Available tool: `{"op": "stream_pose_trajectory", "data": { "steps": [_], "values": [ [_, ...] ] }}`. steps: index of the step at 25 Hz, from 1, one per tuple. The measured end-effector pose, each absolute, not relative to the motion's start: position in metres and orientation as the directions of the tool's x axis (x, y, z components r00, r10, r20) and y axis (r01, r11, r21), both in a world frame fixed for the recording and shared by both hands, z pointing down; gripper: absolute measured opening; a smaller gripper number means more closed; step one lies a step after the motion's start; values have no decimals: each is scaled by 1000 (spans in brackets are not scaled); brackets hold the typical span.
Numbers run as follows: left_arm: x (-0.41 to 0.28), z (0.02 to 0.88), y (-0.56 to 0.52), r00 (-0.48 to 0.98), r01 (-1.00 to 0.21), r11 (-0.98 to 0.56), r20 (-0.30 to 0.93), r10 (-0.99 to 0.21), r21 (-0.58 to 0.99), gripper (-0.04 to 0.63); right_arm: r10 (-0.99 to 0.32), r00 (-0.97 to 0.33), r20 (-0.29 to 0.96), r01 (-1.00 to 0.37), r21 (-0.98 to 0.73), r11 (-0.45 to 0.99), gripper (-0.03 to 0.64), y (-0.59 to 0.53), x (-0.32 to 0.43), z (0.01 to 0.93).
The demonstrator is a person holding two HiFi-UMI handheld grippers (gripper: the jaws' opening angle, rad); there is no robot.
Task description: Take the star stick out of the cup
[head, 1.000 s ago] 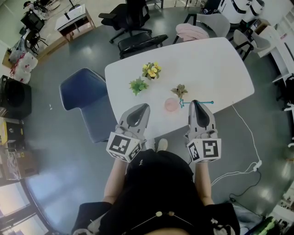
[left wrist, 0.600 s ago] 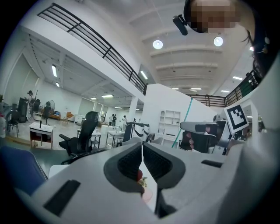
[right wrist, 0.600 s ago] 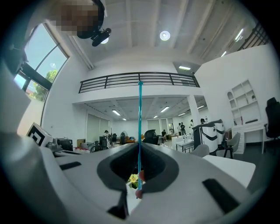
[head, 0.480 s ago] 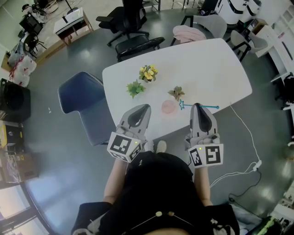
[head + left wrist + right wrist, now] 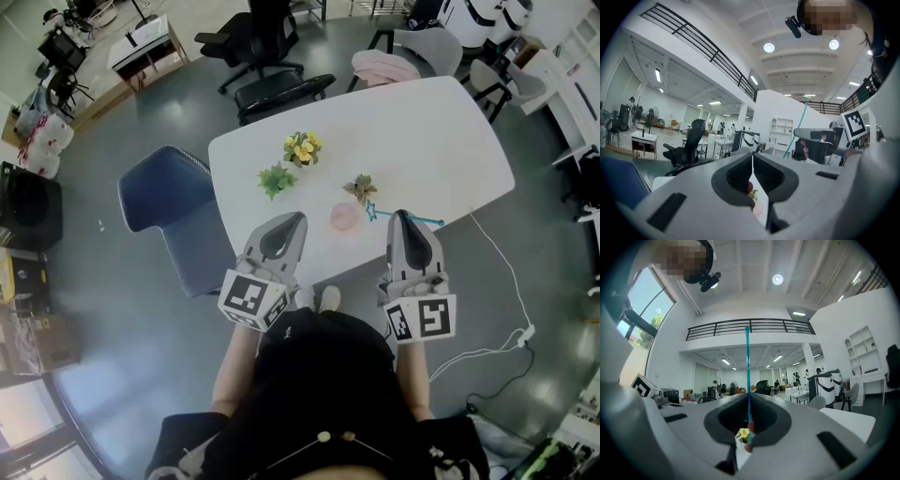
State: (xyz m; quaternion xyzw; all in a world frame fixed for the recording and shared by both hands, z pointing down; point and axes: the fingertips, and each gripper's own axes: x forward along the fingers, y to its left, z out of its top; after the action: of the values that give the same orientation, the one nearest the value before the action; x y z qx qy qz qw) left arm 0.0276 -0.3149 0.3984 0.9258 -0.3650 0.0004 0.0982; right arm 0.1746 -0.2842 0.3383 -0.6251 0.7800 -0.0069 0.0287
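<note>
My star stick (image 5: 382,215) is out of the pink cup (image 5: 345,217). It hangs sideways just beside the cup, over the table's (image 5: 441,131) near edge. My right gripper (image 5: 406,216) pinches it tight in its jaws. My left gripper (image 5: 290,218) has its jaws closed on nothing.

Smooth white table (image 5: 422,141), matt plastic fingers (image 5: 735,174)

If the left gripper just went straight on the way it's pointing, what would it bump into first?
Probably the pink cup, seen low in the gap before the left gripper, with a small plant just beyond it. Depth is unclear; it may pass above them.
</note>
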Motion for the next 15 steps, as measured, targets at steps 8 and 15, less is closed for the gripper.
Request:
{"op": "stream_pose_trajectory", "data": {
  "steps": [8, 15],
  "values": [
    [30, 398, -313, 735, -675, -716, 70, -675, 179, 9, -974, -218, -55, -974, -59, 221, 17, -277, 176, 329],
    [36, 395, -311, 738, -671, -720, 62, -672, 177, 9, -972, -224, -75, -973, -47, 228, 17, -272, 177, 316]
  ]
}}
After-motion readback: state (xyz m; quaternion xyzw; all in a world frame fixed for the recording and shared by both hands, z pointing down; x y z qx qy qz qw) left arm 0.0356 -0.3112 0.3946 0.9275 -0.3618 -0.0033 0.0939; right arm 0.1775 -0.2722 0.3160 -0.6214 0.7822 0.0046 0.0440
